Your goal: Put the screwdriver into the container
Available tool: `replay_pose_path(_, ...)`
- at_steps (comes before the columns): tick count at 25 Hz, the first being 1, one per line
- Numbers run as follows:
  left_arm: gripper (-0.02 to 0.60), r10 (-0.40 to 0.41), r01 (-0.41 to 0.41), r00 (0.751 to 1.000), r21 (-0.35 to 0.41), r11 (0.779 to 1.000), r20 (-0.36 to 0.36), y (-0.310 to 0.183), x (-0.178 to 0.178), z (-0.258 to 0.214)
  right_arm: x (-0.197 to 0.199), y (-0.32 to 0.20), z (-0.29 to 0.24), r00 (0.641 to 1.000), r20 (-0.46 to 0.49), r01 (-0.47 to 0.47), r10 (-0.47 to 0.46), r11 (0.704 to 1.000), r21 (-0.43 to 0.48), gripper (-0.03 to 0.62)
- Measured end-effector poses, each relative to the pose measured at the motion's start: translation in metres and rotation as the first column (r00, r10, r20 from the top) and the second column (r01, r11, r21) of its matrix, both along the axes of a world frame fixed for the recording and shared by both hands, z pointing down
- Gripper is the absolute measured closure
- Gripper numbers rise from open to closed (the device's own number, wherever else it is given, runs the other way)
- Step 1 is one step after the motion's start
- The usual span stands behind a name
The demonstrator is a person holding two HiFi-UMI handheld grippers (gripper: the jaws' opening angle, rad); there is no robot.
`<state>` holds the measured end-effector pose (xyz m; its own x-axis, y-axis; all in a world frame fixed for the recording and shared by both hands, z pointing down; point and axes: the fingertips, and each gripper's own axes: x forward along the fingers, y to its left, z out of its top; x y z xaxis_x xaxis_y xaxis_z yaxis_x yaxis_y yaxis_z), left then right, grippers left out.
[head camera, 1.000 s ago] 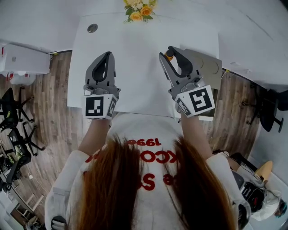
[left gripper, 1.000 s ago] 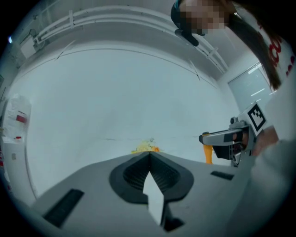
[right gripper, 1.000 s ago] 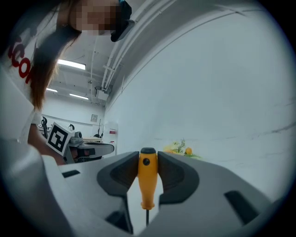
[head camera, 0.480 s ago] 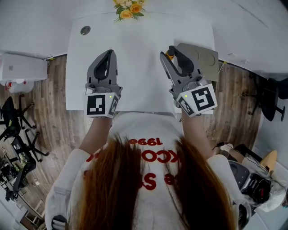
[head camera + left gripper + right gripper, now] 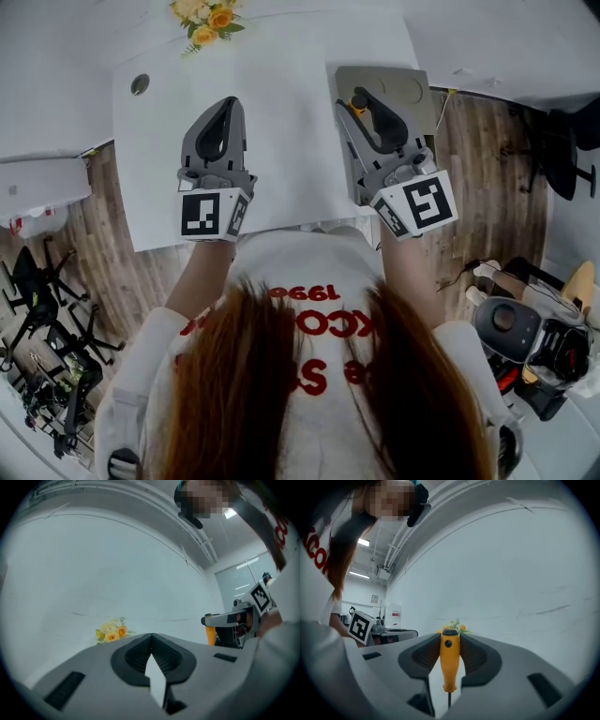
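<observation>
The screwdriver (image 5: 357, 101) has an orange handle (image 5: 449, 662) and stands upright between the jaws of my right gripper (image 5: 364, 94), which is shut on it; its thin shaft points down. The container (image 5: 412, 89) is a flat grey tray with round recesses at the right edge of the white table (image 5: 281, 141). My right gripper hangs over the tray's left half. My left gripper (image 5: 225, 101) is held over the table's middle, its jaws shut with nothing in them (image 5: 151, 635). The left gripper view also shows the screwdriver (image 5: 211, 636) from the side.
A bunch of yellow flowers (image 5: 208, 17) stands at the table's far edge. A round cable hole (image 5: 140, 84) sits near the far left corner. Wooden floor lies to both sides, with chairs (image 5: 37, 291) at the left and equipment (image 5: 525, 337) at the right.
The right gripper with the screwdriver has gone from the tray's left edge to over the tray. The head view has swung, so the table lies further left. The left gripper stays shut.
</observation>
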<state>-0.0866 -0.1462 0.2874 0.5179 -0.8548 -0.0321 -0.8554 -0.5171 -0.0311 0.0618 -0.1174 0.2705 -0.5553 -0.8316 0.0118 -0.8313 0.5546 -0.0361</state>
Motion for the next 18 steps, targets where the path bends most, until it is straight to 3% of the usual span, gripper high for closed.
replay_pose_path(6,0.574,0.107,-0.107,0.994,-0.015,0.994,-0.007,-0.001,0.041,0.004,0.039,0.016,0.002,0.993,-0.006,-0.114,0.114,0.993,-0.014,0.47)
replay_pose_path(18,0.575,0.274,-0.275,0.961,-0.03,0.961,-0.027,0.005,0.113,0.008,0.101,0.046,0.007,0.957,-0.015,-0.29,0.29,0.956,-0.041,0.471)
